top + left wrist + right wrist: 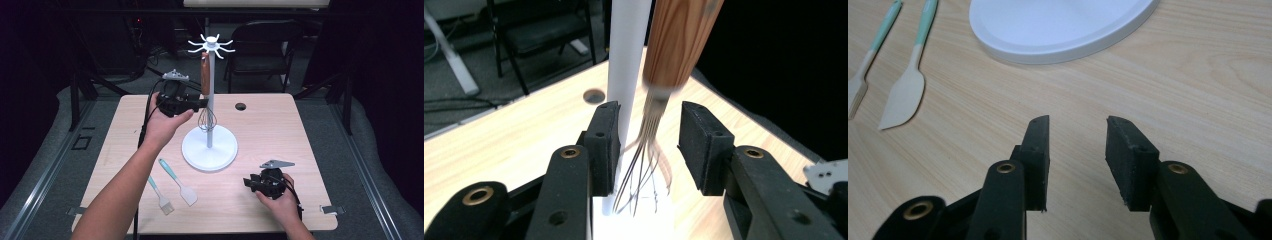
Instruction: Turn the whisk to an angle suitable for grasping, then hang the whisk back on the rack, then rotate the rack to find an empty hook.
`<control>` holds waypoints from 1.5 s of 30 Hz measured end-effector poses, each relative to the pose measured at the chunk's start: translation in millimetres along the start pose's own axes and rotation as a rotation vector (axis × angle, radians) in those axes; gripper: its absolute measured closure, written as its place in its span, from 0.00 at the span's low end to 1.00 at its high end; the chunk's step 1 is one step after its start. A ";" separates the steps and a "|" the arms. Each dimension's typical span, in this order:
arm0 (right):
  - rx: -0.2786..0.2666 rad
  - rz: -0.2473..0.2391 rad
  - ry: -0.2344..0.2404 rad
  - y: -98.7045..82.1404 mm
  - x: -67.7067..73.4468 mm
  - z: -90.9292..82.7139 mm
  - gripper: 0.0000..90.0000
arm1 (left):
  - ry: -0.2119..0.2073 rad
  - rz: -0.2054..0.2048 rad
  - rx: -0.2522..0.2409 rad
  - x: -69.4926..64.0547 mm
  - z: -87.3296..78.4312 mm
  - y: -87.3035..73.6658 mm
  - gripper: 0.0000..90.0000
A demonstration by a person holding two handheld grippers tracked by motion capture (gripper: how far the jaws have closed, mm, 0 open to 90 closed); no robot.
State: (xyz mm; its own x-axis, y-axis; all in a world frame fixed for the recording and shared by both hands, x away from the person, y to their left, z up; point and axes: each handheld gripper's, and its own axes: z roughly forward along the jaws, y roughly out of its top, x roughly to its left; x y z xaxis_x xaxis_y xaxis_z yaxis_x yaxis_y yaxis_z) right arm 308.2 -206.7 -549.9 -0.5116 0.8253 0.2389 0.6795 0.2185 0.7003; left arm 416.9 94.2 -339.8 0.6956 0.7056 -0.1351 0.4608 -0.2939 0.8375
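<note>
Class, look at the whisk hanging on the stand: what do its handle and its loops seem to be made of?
Whisk handle: probably wood, brown with visible grain, smooth and slightly glossy. Whisk loops: thin, grey, shiny wires, likely metal. Stand pole: plain matt white, painted metal or plastic; unclear.

Black left gripper [649, 145], brass screws, grey plate, black cable

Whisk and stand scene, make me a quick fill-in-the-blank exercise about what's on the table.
1. The whisk hangs from the white stand by its ____ handle.
2. The left hand-held gripper has its jaws ____ around the whisk's wires.
3. The spatula and the brush both have ____ handles.
4. The right hand-held gripper holds ____.

Missing words: wooden; open; teal; nothing
</note>
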 end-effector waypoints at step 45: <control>-0.113 -0.101 -0.003 57.6 14.3 -24.8 0.96 | 0.147 -0.214 -0.026 48.8 -33.6 -176.4 0.62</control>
State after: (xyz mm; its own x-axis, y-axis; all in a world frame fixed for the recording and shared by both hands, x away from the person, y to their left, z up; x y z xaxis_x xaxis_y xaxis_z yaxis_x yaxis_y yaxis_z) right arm 327.0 -195.3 -489.4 -0.5731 0.8034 0.1614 0.5606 0.2407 0.7923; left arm 351.1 202.1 -476.4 0.4956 0.8365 -0.2336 0.5733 -0.1130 0.8115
